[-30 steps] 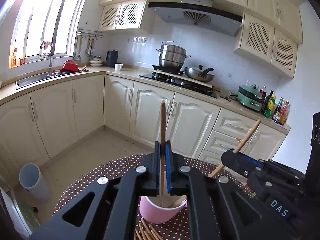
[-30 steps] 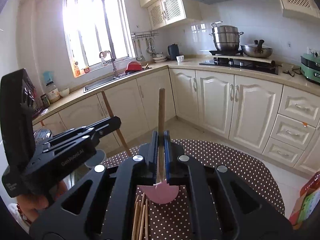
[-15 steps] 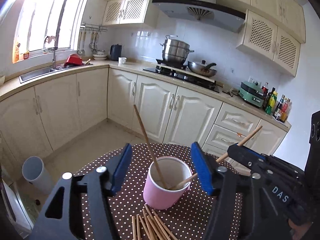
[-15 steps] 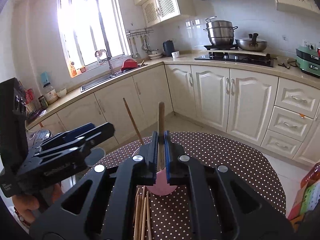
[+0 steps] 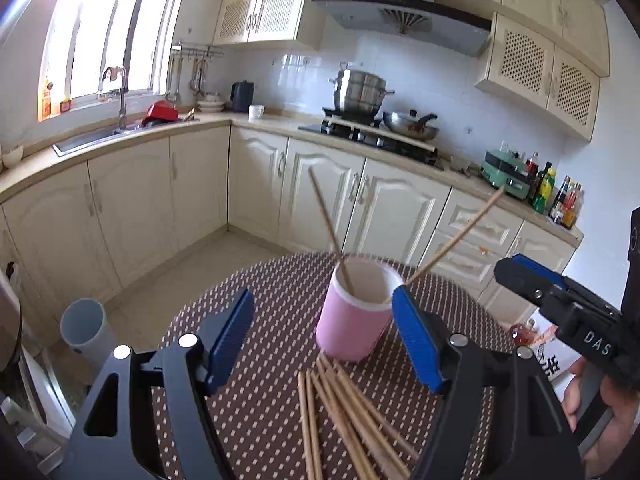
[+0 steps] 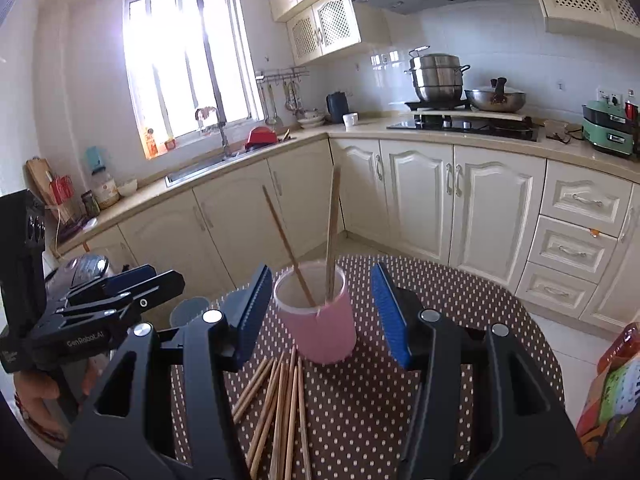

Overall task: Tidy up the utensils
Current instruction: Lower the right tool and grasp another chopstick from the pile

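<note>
Item: pink cup [image 5: 354, 316], upright on the dotted tablecloth [image 5: 260, 400], holding two wooden chopsticks [image 6: 330, 236] that lean against its rim.

Item: loose chopsticks [image 5: 344, 412], a fanned heap on the cloth just in front of the cup, nearer to us.

Item: left gripper [image 5: 324, 342]. We find its jaws spread wide, just opened, nothing gripped; the cup stands beyond and between the blue pads, nearer the right-hand one.

Item: right gripper [image 6: 316, 314]. We find its jaws parted, just opened, flanking the cup without touching it; the heap lies below them.
</note>
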`<action>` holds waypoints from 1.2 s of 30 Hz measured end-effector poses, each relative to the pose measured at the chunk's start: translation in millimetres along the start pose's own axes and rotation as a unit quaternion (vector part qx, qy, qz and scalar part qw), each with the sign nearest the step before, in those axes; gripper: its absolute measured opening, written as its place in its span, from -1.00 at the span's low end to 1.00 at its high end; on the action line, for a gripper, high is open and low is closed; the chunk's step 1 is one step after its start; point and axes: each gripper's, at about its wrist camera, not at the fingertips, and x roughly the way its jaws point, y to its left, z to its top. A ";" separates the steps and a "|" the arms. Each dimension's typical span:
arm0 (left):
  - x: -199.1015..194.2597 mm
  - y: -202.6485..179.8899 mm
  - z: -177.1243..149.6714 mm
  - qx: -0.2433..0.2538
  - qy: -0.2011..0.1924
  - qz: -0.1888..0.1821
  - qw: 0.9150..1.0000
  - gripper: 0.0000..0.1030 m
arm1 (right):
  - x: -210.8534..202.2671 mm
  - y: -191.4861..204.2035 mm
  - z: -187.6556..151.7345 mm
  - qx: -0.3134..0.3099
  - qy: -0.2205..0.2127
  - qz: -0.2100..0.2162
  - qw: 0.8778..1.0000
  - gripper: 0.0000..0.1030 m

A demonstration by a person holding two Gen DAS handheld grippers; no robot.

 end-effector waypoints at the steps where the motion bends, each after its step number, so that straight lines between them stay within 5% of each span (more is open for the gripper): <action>1: 0.7 3.6 -6.8 0.000 0.005 0.001 1.000 0.37 | 1.0 0.6 -6.7 -0.002 0.006 -0.001 1.000 0.00; 6: 19.4 14.4 -34.7 0.021 0.063 0.027 0.997 0.37 | 8.3 -0.4 -36.0 -0.001 0.041 0.000 0.999 0.00; 14: 69.0 31.2 -82.7 0.035 0.186 0.050 0.981 0.37 | 34.6 0.8 -90.1 -0.015 0.117 -0.001 0.993 0.00; 25: 97.2 28.5 -107.4 0.065 0.222 0.073 0.970 0.37 | 60.5 -3.0 -120.5 -0.021 0.169 0.002 0.985 0.00; 36: 118.1 31.5 -100.0 0.062 0.223 0.084 0.969 0.37 | 95.6 -0.4 -126.6 -0.047 0.216 0.003 0.975 0.00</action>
